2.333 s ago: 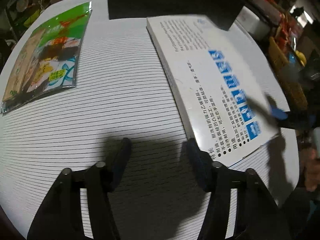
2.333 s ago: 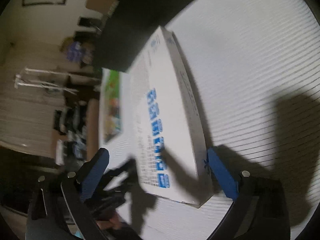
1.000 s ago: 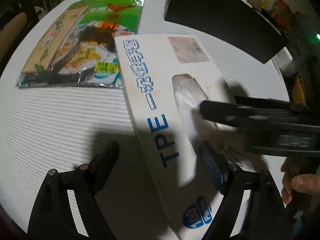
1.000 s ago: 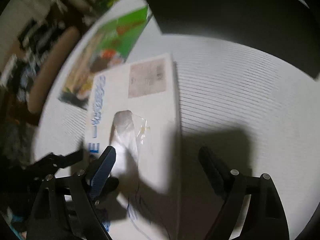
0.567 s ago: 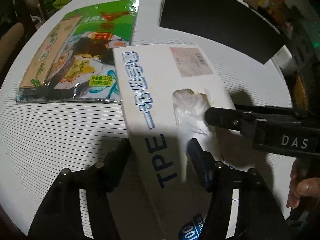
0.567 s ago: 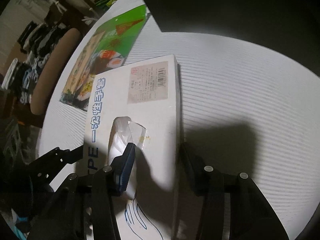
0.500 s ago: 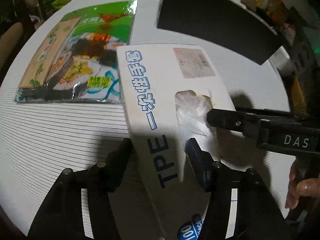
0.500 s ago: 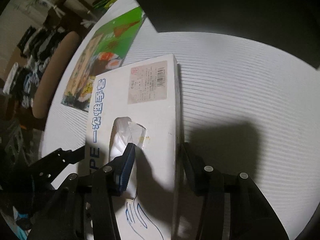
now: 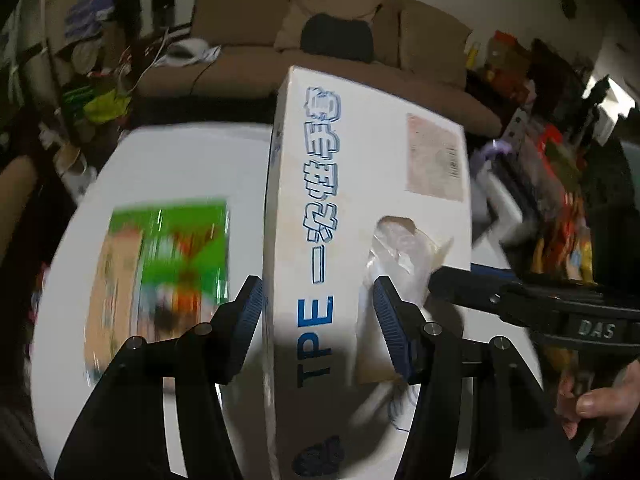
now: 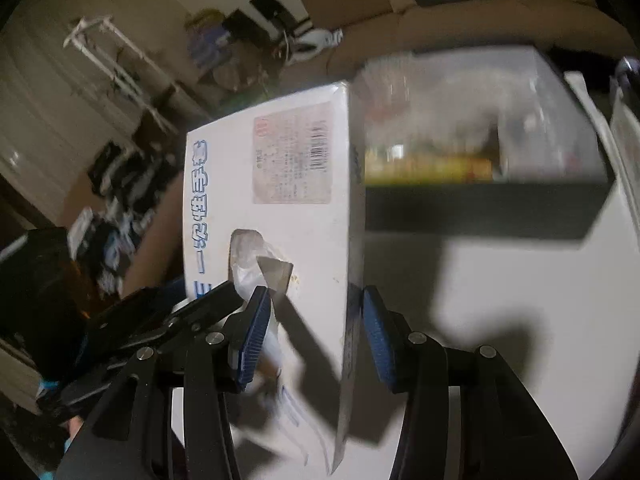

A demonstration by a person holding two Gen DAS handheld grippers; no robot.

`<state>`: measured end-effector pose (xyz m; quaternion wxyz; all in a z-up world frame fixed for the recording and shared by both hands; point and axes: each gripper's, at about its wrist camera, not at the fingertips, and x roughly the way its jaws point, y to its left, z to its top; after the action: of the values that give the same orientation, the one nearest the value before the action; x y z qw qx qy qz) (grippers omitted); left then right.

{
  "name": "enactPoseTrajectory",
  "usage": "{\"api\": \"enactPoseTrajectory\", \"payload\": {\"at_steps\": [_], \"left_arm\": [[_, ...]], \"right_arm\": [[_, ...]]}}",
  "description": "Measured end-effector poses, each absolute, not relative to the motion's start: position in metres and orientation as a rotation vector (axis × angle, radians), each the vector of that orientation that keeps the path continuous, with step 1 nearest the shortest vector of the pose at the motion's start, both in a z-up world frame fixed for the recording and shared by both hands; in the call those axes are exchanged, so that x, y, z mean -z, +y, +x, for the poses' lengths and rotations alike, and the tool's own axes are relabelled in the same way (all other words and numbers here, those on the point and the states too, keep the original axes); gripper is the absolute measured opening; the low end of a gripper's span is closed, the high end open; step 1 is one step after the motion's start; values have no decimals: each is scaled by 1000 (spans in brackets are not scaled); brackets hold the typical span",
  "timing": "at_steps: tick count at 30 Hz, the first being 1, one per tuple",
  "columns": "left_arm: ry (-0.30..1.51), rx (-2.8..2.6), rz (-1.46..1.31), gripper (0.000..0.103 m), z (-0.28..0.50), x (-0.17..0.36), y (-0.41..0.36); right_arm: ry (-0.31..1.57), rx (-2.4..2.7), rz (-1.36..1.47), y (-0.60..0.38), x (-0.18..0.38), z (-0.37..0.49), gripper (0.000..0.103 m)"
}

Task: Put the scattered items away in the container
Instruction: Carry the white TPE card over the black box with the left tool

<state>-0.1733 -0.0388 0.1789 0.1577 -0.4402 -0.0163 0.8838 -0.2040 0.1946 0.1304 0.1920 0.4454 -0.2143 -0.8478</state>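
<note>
Change: glove box (image 9: 372,216) was flat on the white table (image 9: 168,168) half a second ago; now its far end is raised, above the tabletop.
Left gripper (image 9: 320,320): jaws pinching the box's left long edge, one pad on the side wall, one on the top face beside the dispenser opening.
Right gripper (image 10: 312,328): jaws pinching the opposite long edge, same manner.
Surroundings: green snack packet (image 9: 160,276) lies on the table left of the box, blurred. Clear container (image 10: 484,136) on a black base stands on the table beyond the box's right edge. Brown sofa (image 9: 340,40) behind the table.
Hidden: near end of the box is cut off by the frame; contact with the table cannot be told.
</note>
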Motion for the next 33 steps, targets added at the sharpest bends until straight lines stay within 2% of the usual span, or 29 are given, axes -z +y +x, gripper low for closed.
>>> {"api": "enactPoseTrajectory", "payload": {"at_steps": [3,7,13,16,21,26,30,31,33], "left_arm": [[8,-2512,-1288,53,-238,-200,-21],[9,-2491,-1354,53,-330,-201,-1],[74,-2427,-1565,53,-425,-140,20],[211,-2408,-1634,58,-441,-102,35],[365,-2453,-1623,58,-450,-71,56],[296,-2404,-1660,62,-454,-65,47],[246,-2424,-1612,62,-451,-89,27],[236,-2439,-1589,64,-451,-97,22],[238,-2460,-1581,64,-453,-104,16]], "right_arm": [[-630,2388,1269,214,-154,-264,49],[-677,2416,1309,236,-162,-346,49],[-743,2365,1493,244,-99,-434,48],[-639,2373,1600,239,-66,-457,48],[-589,2416,1579,236,-51,-466,48],[-527,2398,1610,231,-40,-468,47],[-487,2388,1601,233,-51,-467,52],[-521,2391,1568,237,-58,-465,64],[-566,2394,1520,244,-67,-462,74]]}}
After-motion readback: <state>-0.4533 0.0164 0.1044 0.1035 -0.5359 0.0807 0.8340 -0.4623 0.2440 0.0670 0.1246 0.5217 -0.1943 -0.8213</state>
